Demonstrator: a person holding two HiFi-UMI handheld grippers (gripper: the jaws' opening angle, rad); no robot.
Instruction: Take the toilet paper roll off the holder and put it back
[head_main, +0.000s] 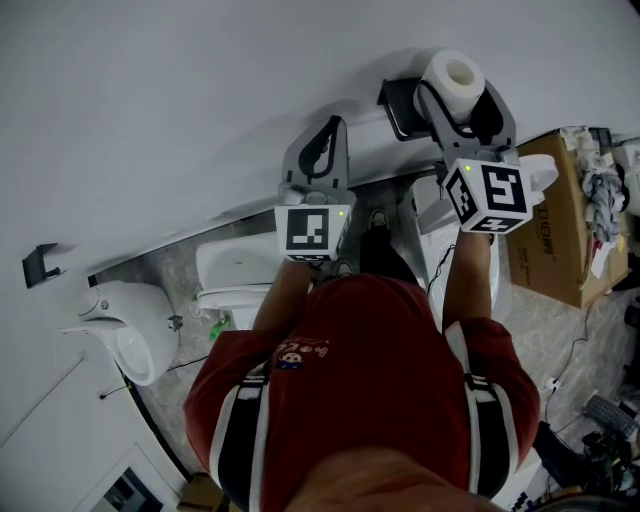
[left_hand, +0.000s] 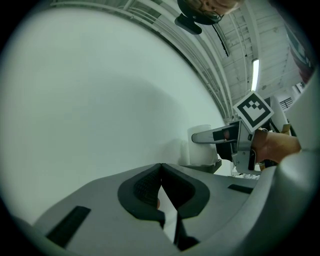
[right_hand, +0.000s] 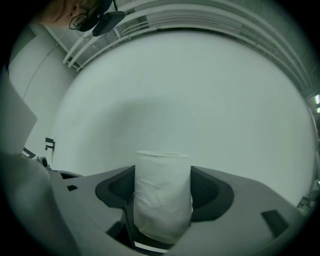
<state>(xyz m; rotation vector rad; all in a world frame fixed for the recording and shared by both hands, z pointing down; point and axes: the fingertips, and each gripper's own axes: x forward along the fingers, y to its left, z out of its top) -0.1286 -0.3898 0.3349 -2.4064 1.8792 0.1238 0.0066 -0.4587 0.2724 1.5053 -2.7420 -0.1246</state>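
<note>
Toilet paper roll (right_hand: 162, 200) is apparently pinched in the wide-set right hand-held gripper (right_hand: 162, 174).

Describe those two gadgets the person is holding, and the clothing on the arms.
The left gripper and right gripper are grey plastic, with curved jaws lined by dark pads. Each carries a white cube printed with black square markers. The person wears a red shirt with black-and-white stripes down the short sleeves.
</note>
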